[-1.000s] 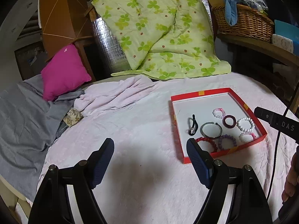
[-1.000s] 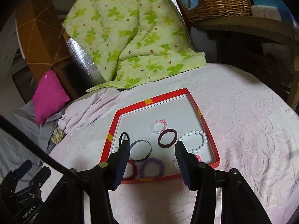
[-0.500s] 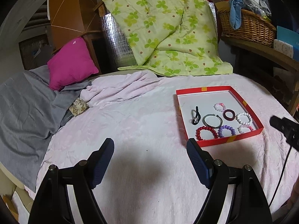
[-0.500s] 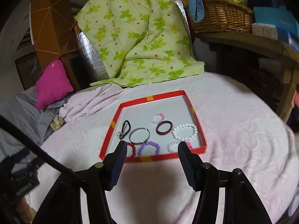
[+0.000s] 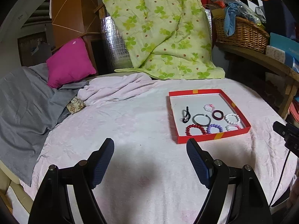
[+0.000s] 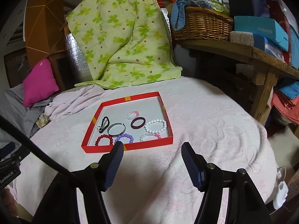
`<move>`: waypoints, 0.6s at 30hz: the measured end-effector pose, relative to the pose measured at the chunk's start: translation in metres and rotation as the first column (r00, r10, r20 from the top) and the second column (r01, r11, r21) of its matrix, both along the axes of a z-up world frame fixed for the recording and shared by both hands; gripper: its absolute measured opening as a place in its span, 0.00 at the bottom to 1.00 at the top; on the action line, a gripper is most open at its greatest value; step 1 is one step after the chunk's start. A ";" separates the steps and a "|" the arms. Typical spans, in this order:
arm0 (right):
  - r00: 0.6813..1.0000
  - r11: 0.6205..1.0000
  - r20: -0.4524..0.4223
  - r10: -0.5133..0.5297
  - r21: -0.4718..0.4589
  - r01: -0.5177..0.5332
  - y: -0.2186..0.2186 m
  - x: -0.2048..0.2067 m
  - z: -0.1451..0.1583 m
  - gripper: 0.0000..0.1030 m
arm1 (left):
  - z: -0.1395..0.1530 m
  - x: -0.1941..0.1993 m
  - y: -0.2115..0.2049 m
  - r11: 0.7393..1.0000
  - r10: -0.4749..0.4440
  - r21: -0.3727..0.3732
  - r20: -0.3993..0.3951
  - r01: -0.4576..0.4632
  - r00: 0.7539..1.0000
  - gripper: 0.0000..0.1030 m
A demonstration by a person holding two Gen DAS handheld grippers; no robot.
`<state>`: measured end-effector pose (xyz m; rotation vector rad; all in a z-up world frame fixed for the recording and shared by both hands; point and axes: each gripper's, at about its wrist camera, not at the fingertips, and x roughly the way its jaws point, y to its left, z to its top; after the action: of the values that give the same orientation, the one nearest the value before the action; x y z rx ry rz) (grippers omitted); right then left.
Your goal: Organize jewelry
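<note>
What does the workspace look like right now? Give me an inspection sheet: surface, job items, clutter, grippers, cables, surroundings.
Surface: pink towel, rumpled at the far left.
Job's things: red tray holding bead bracelets, a grey bangle, a dark ring and a black clip.
Clutter: nothing seen loose on the towel.
Grippers: left gripper open, empty; right gripper opening, empty.
Cables: black cable at the left of the right wrist view.
Surroundings: green quilt, magenta cushion, wicker basket.
</note>
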<state>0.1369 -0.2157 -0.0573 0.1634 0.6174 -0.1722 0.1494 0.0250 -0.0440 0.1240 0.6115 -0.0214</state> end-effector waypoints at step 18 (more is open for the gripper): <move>0.998 0.997 -0.058 0.032 -0.072 -0.036 0.029 0.014 -0.007 0.68 | -0.001 0.003 0.010 0.999 0.002 -0.039 -0.007 -0.002 1.000 0.78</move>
<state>0.1507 -0.1864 -0.0642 0.0774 0.6691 -0.1665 0.1523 0.0347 -0.0451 0.0859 0.6177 -0.0313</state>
